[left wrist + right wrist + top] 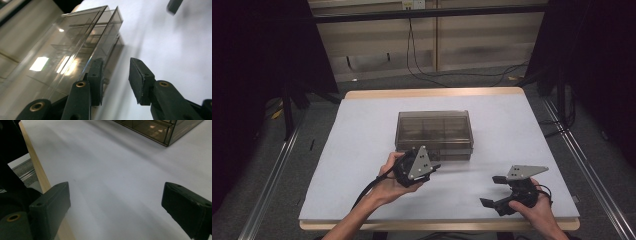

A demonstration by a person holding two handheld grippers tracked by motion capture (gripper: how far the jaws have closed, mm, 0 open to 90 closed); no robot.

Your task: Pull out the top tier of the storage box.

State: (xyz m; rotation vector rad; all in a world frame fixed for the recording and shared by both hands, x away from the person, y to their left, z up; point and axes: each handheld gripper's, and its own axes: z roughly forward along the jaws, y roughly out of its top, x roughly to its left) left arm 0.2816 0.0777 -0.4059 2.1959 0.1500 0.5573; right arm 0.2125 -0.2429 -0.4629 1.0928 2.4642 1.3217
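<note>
A smoky clear plastic box [434, 131] with inner dividers lies closed in the middle of the white mat [357, 150]. My left gripper [435, 167] is low at the box's front left part, its jaws pointing right along the front wall. In the left gripper view the box [75, 45] rises just beside one jaw, and the left gripper [116, 67] is open with only mat in the gap. My right gripper [492, 191] rests near the mat's front right edge, apart from the box. It stands wide open [116, 195] over bare mat, with the box corner [155, 127] far ahead.
The wooden table edge [432, 93] frames the mat and shows close by in the right gripper view [37, 167]. Black cables [452, 74] lie on the floor behind the table. Dark curtains stand at both sides. A metal rail [269, 175] runs along the left.
</note>
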